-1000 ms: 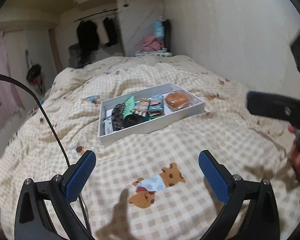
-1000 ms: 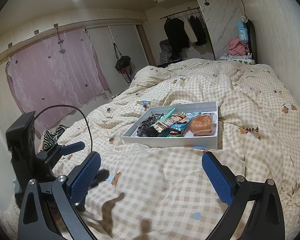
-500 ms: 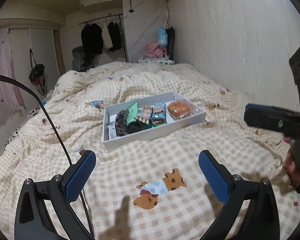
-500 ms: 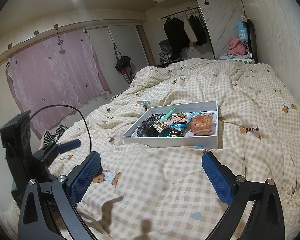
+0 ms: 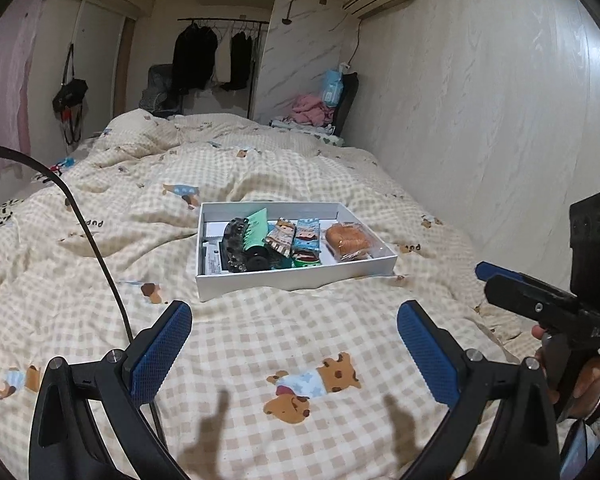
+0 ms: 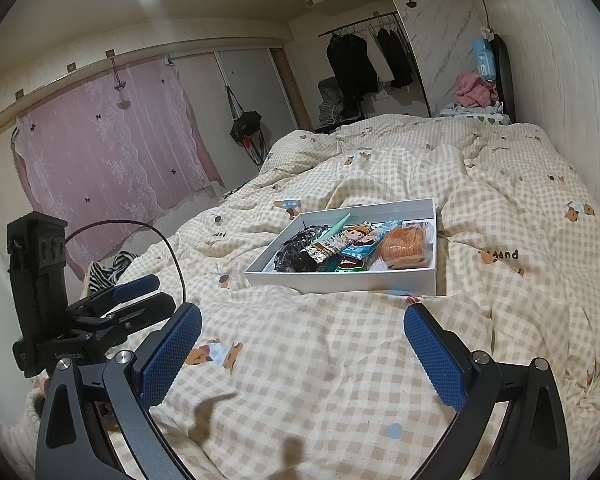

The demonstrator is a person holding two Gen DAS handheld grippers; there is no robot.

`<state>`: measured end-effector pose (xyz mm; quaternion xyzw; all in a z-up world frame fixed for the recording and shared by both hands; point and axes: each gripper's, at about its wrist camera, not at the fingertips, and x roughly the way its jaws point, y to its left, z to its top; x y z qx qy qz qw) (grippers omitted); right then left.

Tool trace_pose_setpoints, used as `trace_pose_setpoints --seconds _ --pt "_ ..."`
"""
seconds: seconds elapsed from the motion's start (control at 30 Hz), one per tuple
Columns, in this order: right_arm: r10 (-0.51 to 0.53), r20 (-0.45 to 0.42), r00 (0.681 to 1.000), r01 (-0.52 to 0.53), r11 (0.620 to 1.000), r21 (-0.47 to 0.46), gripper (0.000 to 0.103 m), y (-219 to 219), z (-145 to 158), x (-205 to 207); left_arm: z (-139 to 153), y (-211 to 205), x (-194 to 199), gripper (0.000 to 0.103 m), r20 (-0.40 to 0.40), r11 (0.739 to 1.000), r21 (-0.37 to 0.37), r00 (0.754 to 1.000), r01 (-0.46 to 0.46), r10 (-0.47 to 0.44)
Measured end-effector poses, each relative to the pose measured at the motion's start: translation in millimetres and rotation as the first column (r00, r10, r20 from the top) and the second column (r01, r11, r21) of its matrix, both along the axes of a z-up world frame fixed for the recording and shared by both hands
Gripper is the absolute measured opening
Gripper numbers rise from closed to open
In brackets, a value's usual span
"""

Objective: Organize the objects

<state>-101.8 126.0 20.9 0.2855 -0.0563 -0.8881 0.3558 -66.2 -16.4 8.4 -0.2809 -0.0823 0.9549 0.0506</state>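
A shallow white box [image 5: 292,278] [image 6: 340,280] lies on the checked bedspread. It holds a wrapped orange bun [image 5: 347,241] [image 6: 404,246] at its right end, snack packets [image 5: 296,236] [image 6: 352,240] in the middle, and a black item [image 5: 236,250] [image 6: 296,254] with a green card [image 5: 256,228] at the left. My left gripper [image 5: 294,354] is open and empty, hovering over the bed short of the box. My right gripper [image 6: 302,356] is open and empty, also short of the box. Each gripper shows at the edge of the other's view.
The checked duvet [image 5: 260,340] with bear prints covers the bed, rumpled behind the box. A white wall [image 5: 480,120] runs along the right. A clothes rail [image 5: 220,56] and pink clothes [image 5: 310,108] stand beyond the bed. A pink curtain [image 6: 100,140] hangs on the left.
The left gripper has tilted up and drawn back, so the box sits lower and farther in its view. The right gripper has barely moved. Both stay open.
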Motion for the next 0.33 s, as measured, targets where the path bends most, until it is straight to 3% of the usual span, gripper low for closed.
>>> trace_pose_setpoints --seconds 0.17,0.33 --pt "0.001 0.001 1.0 -0.001 1.0 0.003 0.102 0.5 -0.2 -0.4 1.1 0.2 -6.2 0.103 0.036 0.999 -0.023 0.999 -0.034 0.035" --pt "0.001 0.001 1.0 -0.001 1.0 0.002 0.102 0.7 -0.5 -0.2 -0.8 -3.2 -2.1 0.103 0.021 1.0 0.005 1.0 -0.023 0.023"
